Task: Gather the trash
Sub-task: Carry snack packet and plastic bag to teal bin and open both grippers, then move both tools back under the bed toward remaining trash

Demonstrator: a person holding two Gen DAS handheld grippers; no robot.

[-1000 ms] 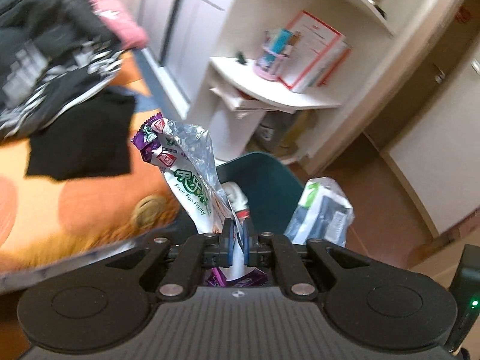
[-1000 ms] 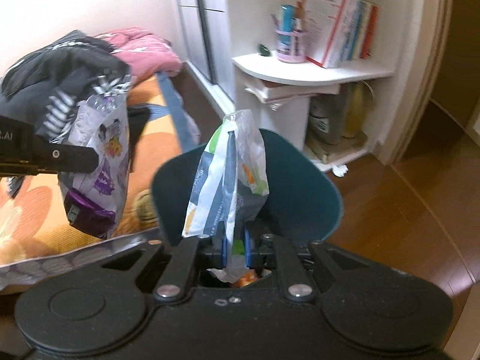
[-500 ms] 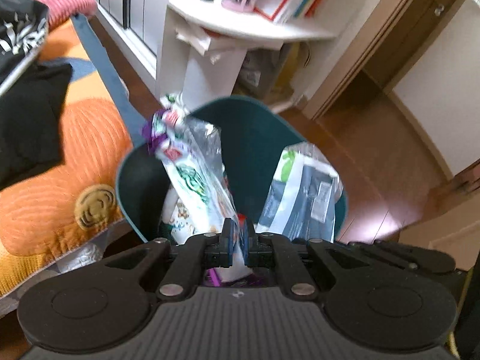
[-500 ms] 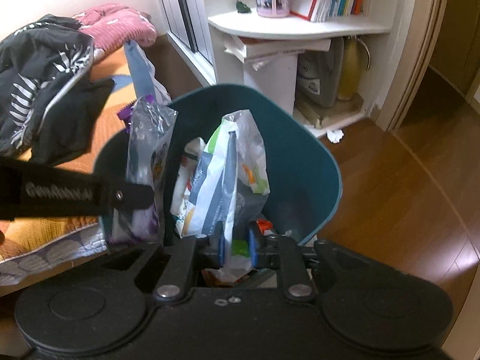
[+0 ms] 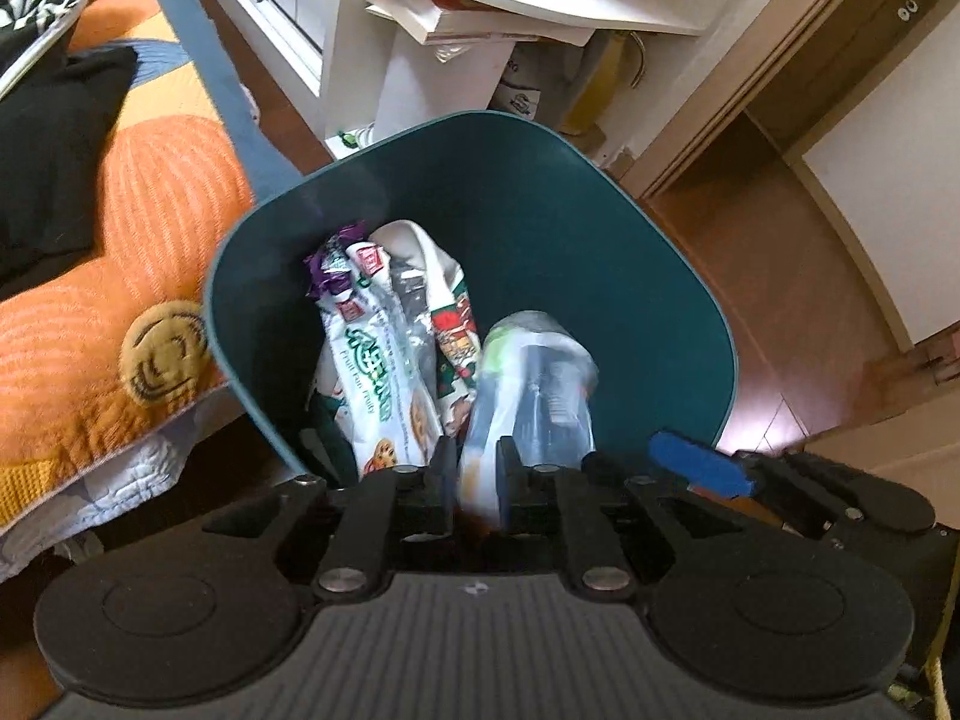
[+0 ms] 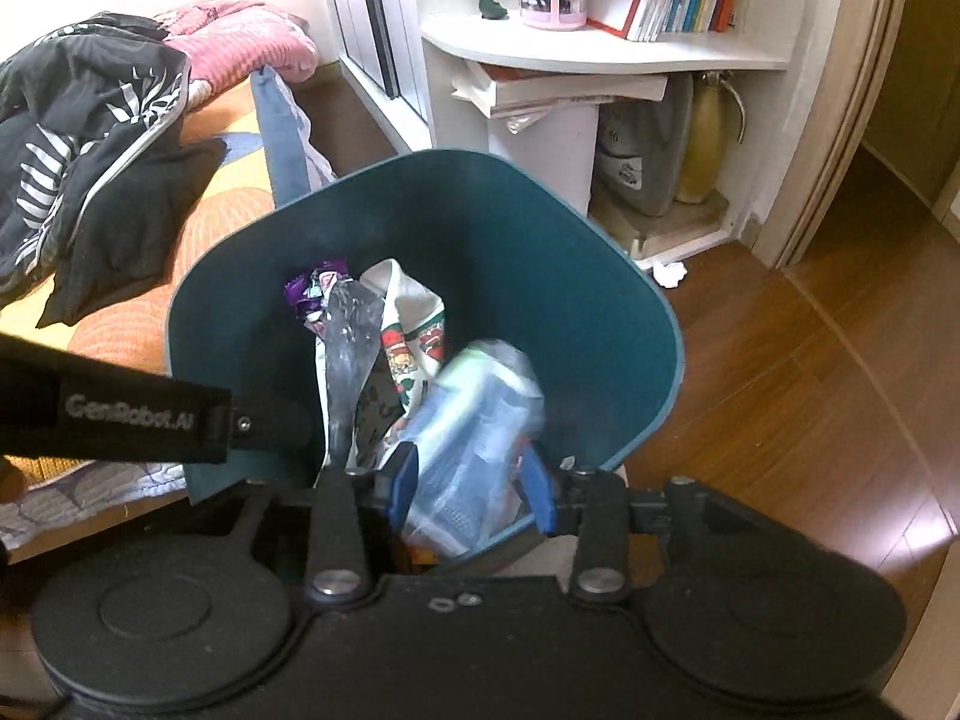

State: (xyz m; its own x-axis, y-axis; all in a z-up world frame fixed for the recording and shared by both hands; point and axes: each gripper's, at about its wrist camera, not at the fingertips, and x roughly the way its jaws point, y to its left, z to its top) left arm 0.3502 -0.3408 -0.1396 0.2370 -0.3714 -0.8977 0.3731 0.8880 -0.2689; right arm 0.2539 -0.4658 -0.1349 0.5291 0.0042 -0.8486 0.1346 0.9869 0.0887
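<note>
A teal trash bin [image 5: 540, 180] [image 6: 480, 222] stands on the floor beside the bed, holding several wrappers. My left gripper [image 5: 474, 480] is open over the bin's near rim; the white and purple snack wrapper [image 5: 372, 372] lies loose inside the bin, just ahead of its left finger. My right gripper [image 6: 468, 480] is open over the near rim; the blurred clear and green bag [image 6: 474, 420] [image 5: 534, 384] sits between its blue fingers inside the bin. The left gripper's arm [image 6: 150, 420] crosses the right wrist view at left.
A bed with an orange quilt [image 5: 90, 276] and dark clothes [image 6: 78, 138] lies left of the bin. A white corner shelf [image 6: 600, 48] with books stands behind it. Wooden floor [image 6: 810, 372] spreads right, with a crumpled paper [image 6: 669, 273] near the shelf foot.
Both grippers moved down over the bin and opened. The snack wrapper and the clear bag left the fingers and dropped into the bin.
</note>
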